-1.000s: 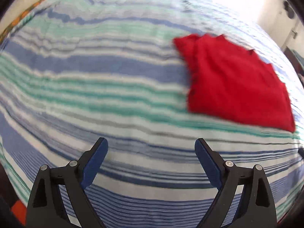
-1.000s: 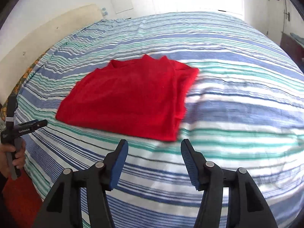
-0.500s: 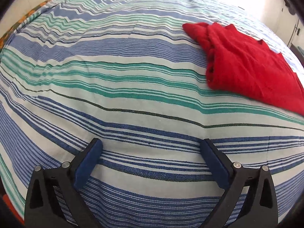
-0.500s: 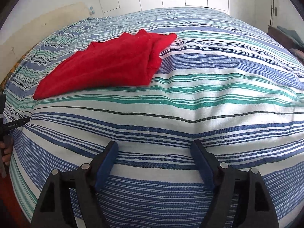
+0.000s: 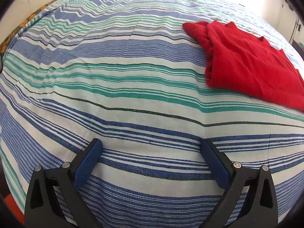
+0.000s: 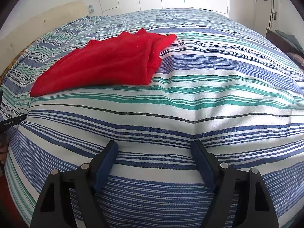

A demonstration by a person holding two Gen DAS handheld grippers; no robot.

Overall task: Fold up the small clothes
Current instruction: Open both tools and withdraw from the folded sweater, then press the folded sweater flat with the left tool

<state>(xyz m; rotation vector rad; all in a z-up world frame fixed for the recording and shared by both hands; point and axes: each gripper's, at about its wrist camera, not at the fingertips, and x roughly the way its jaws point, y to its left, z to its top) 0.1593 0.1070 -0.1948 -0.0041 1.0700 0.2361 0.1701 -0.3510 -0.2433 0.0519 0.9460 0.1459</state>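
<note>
1. The bed [image 5: 117, 98] fills both of my views, covered by a striped spread in blue, green and white. It looks soft and slightly rumpled, so I expect anything pressed into it to sink a little, and a low pinch could catch the spread along with the garment.

2. The red garment [image 6: 106, 66] lies on the spread well ahead of me, up and to the right in my left view [image 5: 252, 62] and up and to the left in my right view, so it sits between my two hands. It already looks folded into a flat layered packet. I judge it light, limp and a bit fuzzy. It should not be slippery, but the layers will slide apart if I lift one corner only.

3. The best holds seem to be the near corners: the thick stacked edge at its right end in my right view, and the thin pointed corner at its left end. Taking both at once should keep the fold together.

4. There is plenty of bare spread on all sides of it. The mattress edge drops off just below me.

5. My left gripper [image 5: 152, 150] and right gripper [image 6: 154, 150] both hang low over the near stripes with jaws wide apart, holding nothing.
</note>
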